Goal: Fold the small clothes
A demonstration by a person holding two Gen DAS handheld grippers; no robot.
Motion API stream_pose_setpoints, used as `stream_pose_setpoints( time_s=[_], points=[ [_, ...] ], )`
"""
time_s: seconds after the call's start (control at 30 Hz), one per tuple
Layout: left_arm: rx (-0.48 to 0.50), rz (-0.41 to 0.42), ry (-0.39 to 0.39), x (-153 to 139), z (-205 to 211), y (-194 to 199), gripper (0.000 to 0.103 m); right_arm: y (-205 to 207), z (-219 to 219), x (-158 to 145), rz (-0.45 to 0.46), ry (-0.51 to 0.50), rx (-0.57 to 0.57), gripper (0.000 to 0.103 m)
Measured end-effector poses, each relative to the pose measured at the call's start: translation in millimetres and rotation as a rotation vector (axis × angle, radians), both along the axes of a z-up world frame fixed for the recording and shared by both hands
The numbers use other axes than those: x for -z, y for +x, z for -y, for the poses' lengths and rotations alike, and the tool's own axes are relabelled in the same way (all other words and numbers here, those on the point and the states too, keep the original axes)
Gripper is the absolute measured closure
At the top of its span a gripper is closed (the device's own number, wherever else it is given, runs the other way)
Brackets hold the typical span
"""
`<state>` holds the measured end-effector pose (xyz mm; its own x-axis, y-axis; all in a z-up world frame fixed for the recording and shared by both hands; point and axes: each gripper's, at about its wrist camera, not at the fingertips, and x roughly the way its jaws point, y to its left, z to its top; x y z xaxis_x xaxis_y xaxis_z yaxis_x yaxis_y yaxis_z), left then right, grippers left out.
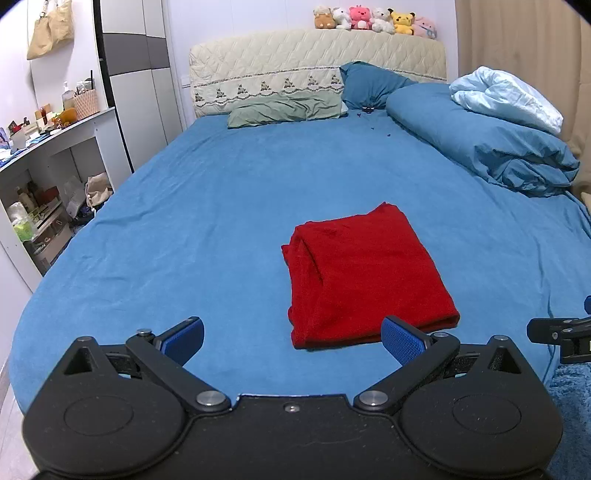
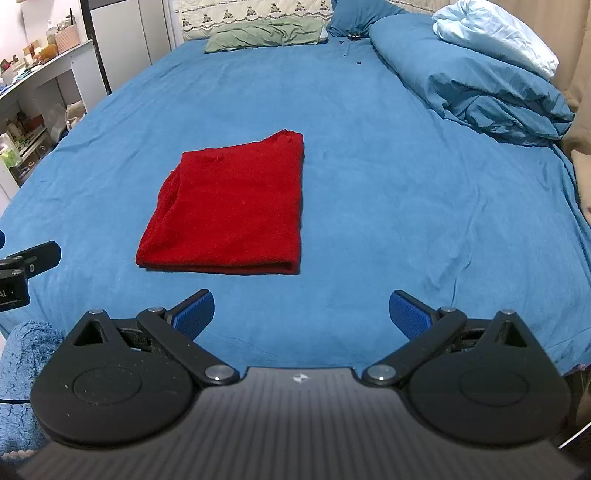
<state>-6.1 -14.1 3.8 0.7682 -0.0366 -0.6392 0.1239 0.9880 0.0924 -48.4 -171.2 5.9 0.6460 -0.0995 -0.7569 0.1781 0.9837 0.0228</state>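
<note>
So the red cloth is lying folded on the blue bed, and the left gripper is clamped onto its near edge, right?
Not quite. The red cloth does lie folded on the blue bed, but the left gripper is open and holds nothing; its fingers sit apart, short of the cloth's near edge. The left wrist view shows this.

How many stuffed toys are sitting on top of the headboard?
6, in a row along the quilted cream headboard, left to right: brown, white, pink, white, yellow, pale pink. More may hide behind them.
</note>
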Motion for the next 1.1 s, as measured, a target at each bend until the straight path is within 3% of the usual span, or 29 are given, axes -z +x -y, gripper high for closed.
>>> stream_pose_setpoints(
  time_s=[1.1],
  points=[
    [-0.008,0.024,-0.007,-2.8,-1.7,-3.3,0.0,-1.6,-0.7,-1.0,-0.002,0.007,-0.001,0.0]
  ],
)
